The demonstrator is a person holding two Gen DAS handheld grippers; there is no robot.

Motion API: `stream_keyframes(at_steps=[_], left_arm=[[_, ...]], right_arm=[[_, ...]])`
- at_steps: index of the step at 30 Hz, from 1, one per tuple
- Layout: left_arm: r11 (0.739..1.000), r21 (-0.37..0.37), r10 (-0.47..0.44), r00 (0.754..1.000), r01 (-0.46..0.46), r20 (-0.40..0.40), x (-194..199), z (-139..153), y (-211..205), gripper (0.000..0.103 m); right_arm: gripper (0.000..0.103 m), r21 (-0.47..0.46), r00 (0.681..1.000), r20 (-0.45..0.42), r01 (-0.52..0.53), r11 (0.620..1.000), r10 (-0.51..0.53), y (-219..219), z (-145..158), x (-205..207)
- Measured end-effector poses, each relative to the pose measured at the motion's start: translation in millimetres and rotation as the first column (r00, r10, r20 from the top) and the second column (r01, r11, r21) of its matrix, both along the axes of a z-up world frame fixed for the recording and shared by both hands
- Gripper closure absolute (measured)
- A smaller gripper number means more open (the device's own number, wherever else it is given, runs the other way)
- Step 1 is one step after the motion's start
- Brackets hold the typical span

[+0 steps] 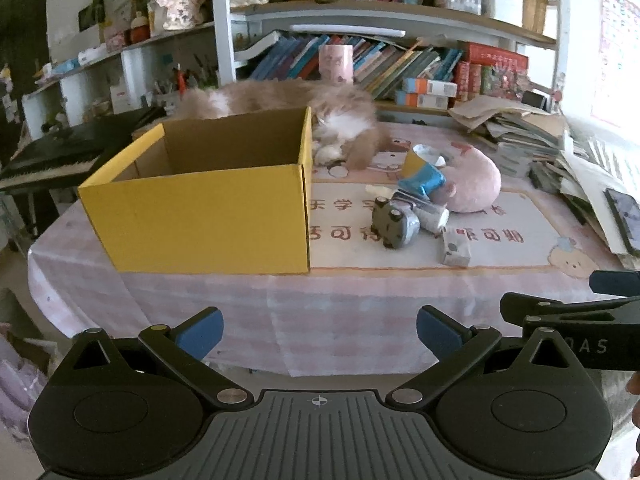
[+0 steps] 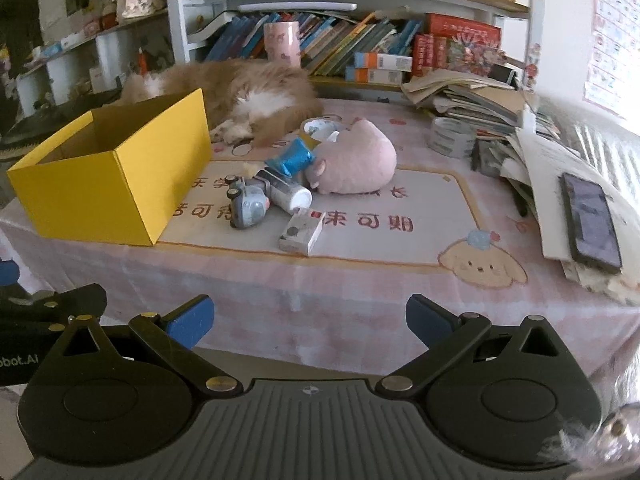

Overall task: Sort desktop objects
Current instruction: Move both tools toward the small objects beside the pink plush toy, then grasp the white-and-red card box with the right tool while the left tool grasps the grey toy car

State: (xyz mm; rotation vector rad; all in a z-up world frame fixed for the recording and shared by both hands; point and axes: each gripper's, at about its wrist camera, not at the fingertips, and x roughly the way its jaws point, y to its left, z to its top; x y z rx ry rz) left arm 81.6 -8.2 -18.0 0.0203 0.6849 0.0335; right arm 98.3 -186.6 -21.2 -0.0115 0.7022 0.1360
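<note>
Well beyond both wide-spread, empty tools (image 1: 319, 334) (image 2: 310, 322), the toy heap (image 2: 276, 196) beside the yellow box (image 2: 120, 184).

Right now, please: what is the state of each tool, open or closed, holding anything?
Left tool: open, holding nothing.
Right tool: open, holding nothing.

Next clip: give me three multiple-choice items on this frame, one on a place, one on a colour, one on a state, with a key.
1. Where is the cat?
A. behind the box
B. inside the box
C. on the phone

2. What colour is the box?
A. blue
B. yellow
C. red

3. How are the left gripper and right gripper?
A. both shut
B. left holds the plush
C. both open, empty

Key: 1 A, the cat lies past the box's far wall. 2 B, its walls are yellow. 3 C, fingers spread, nothing between.
</note>
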Motion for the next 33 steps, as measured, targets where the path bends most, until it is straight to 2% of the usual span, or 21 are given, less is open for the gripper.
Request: stream_keyframes(at_steps=[10, 17, 22, 24, 28, 31, 33], left_arm=[[0.992, -0.014, 0.128, 0.991, -0.128, -0.028, 31, -2, -13, 0.000], [0.977, -0.021, 0.213, 0.976, -0.214, -0.044, 39, -1, -16, 0.000], [0.965, 0.002, 0.263, 0.964, -0.263, -0.044, 41, 1, -21, 0.000], [0.961, 0.011, 0.278, 0.960, -0.278, -0.042, 41, 2, -23, 0.000], [0.959, 0.023, 0.284, 0.958, -0.283, -0.038, 44, 5, -30, 0.000], [0.964, 0.021, 0.265, 0.964, -0.264, -0.035, 47, 6, -37, 0.000], [0.969, 0.014, 0.248, 0.968, -0.248, -0.033, 50, 6, -42, 0.000]], right_arm=[[0.003, 0.000, 0.987, -0.044, -0.154, 0.988, 0.154, -9, -3, 59], [0.025, 0.025, 0.969, -0.103, -0.223, 0.975, 0.224, -11, -14, 100], [0.038, 0.036, 0.958, -0.149, -0.243, 0.969, 0.246, -9, -32, 130], [0.039, 0.026, 0.954, -0.156, -0.256, 0.966, 0.257, -6, -38, 138], [0.040, 0.010, 0.946, -0.141, -0.294, 0.956, 0.293, -1, -43, 152], [0.054, 0.002, 0.932, -0.147, -0.336, 0.942, 0.333, 3, -47, 158], [0.056, -0.004, 0.925, -0.144, -0.357, 0.934, 0.353, 1, -47, 160]])
